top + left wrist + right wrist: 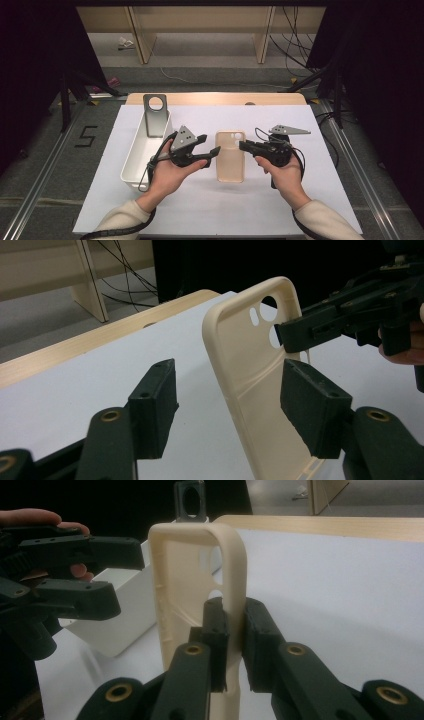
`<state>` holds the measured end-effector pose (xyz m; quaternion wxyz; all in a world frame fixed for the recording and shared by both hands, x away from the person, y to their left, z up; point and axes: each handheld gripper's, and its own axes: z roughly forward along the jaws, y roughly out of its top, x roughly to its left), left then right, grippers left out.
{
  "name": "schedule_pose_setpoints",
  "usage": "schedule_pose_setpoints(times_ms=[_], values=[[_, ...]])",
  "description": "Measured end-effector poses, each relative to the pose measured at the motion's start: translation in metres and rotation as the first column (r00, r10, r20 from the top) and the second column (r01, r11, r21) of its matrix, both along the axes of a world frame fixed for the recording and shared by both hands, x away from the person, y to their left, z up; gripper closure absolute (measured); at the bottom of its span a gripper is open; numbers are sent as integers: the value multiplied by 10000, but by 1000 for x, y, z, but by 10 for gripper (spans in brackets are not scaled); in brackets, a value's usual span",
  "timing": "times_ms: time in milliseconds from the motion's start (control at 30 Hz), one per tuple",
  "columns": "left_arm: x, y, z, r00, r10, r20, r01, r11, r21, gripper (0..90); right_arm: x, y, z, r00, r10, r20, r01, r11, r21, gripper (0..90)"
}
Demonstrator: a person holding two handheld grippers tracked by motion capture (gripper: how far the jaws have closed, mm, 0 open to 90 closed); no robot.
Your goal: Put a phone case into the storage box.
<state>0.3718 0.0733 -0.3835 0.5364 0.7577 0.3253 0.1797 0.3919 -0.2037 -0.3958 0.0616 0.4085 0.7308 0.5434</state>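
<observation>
Right gripper [232, 630] clamps one long edge of the cream phone case [230, 156], pads on both sides of the rim, holding it above the white sheet [210, 210] at mid-table. Left gripper [227, 405] is half open w/ the case's other edge between its jaws, pads not touching. White bin [131, 165] w/ a grey case [155, 115] sits just left.

The phone case [230, 156] is cream-coloured and soft-looking, with a raised rim and camera cut-outs near its far end. Its hollow inside faces up, and one long edge is pinched between the right gripper's fingers [216, 625]. The opposite long edge sits between the left gripper's fingers [314, 410], which stand apart to either side of it.
</observation>
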Motion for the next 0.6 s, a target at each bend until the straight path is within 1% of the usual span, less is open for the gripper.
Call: schedule_pose_setpoints(times_ms=[267, 367, 600], values=[[3, -3, 1, 9999, 131, -5, -131, 9999, -61, 421, 0, 2, 0, 10000, 10, -32, -10, 10000, 9, 818], [5, -5, 0, 9998, 158, -80, -160, 9997, -186, 436, -1, 3, 0, 10000, 40, -26, -40, 10000, 13, 818], [8, -4, -1, 9993, 350, -147, -354, 9990, -280, 529, -1, 5, -1, 10000, 47, -16, -47, 10000, -4, 818]])
